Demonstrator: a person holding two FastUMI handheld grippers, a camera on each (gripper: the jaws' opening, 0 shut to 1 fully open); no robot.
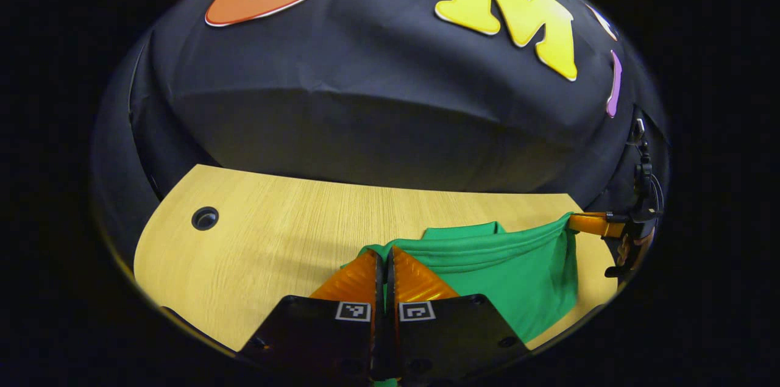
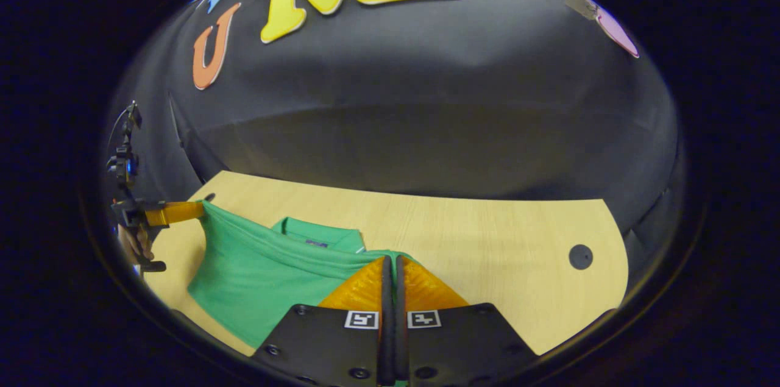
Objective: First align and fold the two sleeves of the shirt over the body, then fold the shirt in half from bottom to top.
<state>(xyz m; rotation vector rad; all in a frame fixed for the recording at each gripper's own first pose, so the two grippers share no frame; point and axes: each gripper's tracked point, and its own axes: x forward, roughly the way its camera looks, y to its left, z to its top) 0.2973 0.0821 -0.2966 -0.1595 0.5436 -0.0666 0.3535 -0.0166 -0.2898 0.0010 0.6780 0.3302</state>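
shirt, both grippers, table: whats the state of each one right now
shirt: green, edge lifted off the table and stretched between both grippers, collar part lying flat
left gripper: fingers shut on the shirt's edge
right gripper: fingers shut on the shirt's edge
table: wooden, bare beyond the shirt, round hole near a corner

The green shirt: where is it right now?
The green shirt hangs stretched above the wooden table between the left gripper and the right gripper, each pinching an edge; its collar lies on the table toward the booth wall.
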